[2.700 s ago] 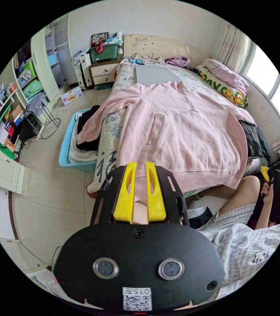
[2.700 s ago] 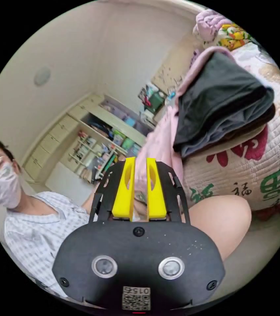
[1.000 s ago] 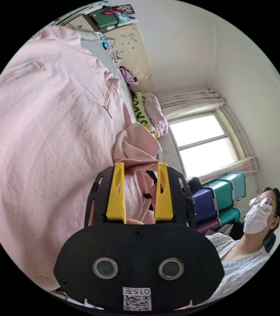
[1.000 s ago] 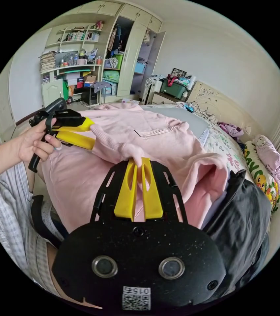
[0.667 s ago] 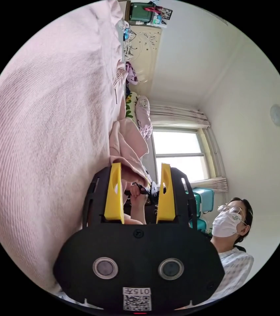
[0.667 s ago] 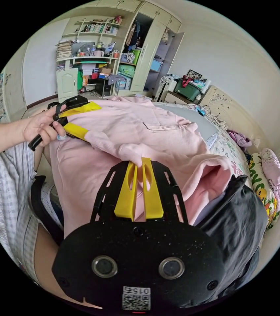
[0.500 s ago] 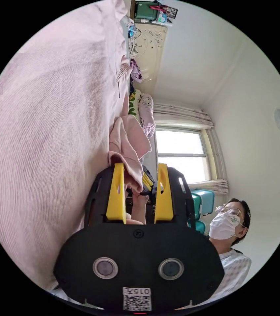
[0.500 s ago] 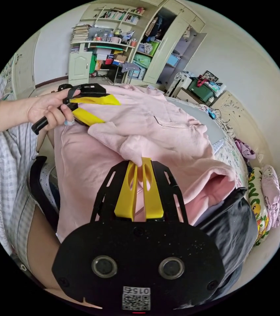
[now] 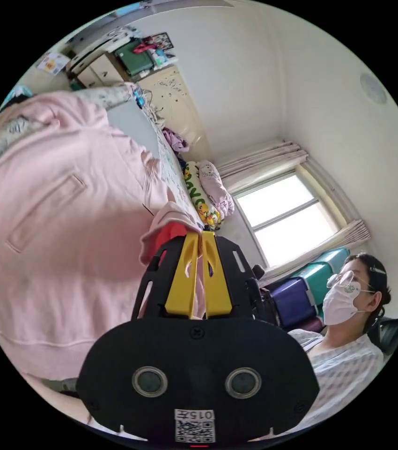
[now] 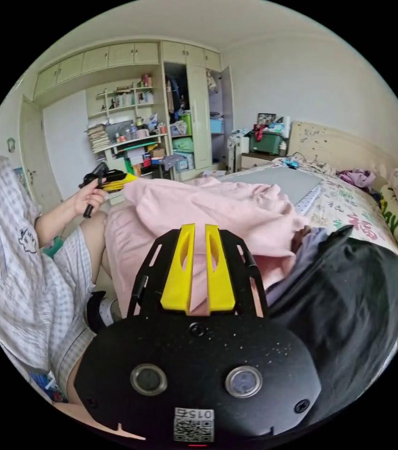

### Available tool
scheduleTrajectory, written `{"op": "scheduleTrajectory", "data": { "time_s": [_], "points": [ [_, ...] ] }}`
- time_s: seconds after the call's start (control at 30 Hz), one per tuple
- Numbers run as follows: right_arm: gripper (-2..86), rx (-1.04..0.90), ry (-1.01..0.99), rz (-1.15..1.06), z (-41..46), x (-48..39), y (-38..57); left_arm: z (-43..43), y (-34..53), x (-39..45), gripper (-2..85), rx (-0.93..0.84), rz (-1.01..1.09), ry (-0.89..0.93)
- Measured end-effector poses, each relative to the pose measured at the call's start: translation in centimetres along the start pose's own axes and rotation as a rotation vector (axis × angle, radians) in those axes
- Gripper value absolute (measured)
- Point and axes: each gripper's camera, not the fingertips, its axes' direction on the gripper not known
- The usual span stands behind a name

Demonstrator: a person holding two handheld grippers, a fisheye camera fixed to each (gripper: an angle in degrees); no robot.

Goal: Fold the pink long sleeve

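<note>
Left gripper view: pink long sleeve (image 9: 58, 220) lies spread over the bed (image 9: 133, 126), body flat, hem toward the lower edge of this view. Left gripper (image 9: 198, 239) has its yellow jaws pressed nearly together on a pink fold, apparently the sleeve cuff, lifted clear of the body panel. A red patch sits just beside the jaw tips; cannot tell what it is. Person (image 9: 349, 323) sits at the right of this view, beside stacked cases under the window.

Right gripper view: left gripper (image 10: 124, 178) shows at far left, held in the person's hand (image 10: 86, 199), arm bent, gripper pointing across the bed; the pink sleeve trails from its tips. The sleeve's long axis runs from that grip across the body toward the right gripper (image 10: 198, 229). Right gripper's jaws stand slightly apart with pink cloth seen through the gap; cannot tell whether they pinch it. A dark garment (image 10: 349, 300) lies heaped just right of it, touching the pink top's edge.

Judgement: sleeve fold-in under way. The left gripper holds the free end and is the one placed to carry it; the cloth lies right of its tips, so the coming move likely lays the sleeve across the body. Risk: snagging the dark garment.
</note>
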Motion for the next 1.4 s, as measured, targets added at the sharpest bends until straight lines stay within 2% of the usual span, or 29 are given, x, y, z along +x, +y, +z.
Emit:
{"op": "scheduleTrajectory", "data": {
  "time_s": [0.1,0.23,0.37,0.47,0.53,0.57,0.6,0.7,0.8,0.93,1.03,1.13,1.2,1.27,1.4],
  "points": [
    [9.0,-0.096,0.143,0.009,2.0,2.3,2.0,-1.2,1.8,0.4,-0.7,-0.024,0.033,-0.183],
    [10.5,-0.256,0.233,-0.064,5.3,3.4,4.1,0.1,5.6,-1.7,-0.6,-0.003,-0.039,-0.141],
    [10.7,-0.327,0.311,-0.153,6.4,4.2,7.3,2.8,8.4,-2.9,0.1,-0.044,-0.069,-0.217],
    [10.6,-0.383,0.352,-0.200,7.8,5.4,9.5,3.4,9.9,-2.8,2.0,-0.007,-0.078,-0.405],
    [10.1,-0.399,0.404,-0.223,8.4,6.1,10.7,4.6,9.6,0.1,4.1,0.058,0.016,-0.579],
    [9.7,-0.417,0.411,-0.234,8.9,6.7,11.4,5.6,9.1,1.0,4.5,0.060,0.055,-0.599],
    [9.6,-0.426,0.411,-0.241,9.1,6.9,11.7,8.3,7.5,2.8,5.3,0.033,0.143,-0.593],
    [8.7,-0.465,0.466,-0.275,10.2,8.6,13.3,19.5,2.4,5.9,6.1,-0.114,0.334,-0.420],
    [7.3,-0.446,0.499,-0.278,9.9,9.6,14.4,33.5,-2.0,6.1,7.7,-0.233,0.384,-0.334],
    [4.8,-0.441,0.506,-0.276,8.2,11.5,16.7,52.9,-4.3,6.8,12.2,-0.435,0.459,-0.388],
    [3.8,-0.411,0.515,-0.262,6.2,12.8,18.4,63.2,-4.1,6.4,13.5,-0.522,0.454,-0.431],
    [1.1,-0.387,0.531,-0.228,3.9,14.1,19.4,69.7,-3.9,4.9,12.8,-0.576,0.354,-0.362],
    [0.0,-0.378,0.526,-0.205,2.4,15.2,19.9,71.6,-3.8,4.9,7.8,-0.570,0.332,-0.311],
    [-0.6,-0.358,0.540,-0.165,0.3,16.6,20.7,72.6,-4.0,5.6,4.3,-0.549,0.347,-0.299],
    [-0.9,-0.311,0.580,-0.093,-3.8,18.2,21.5,73.4,-5.3,6.8,2.6,-0.487,0.306,-0.235]
  ]
}}
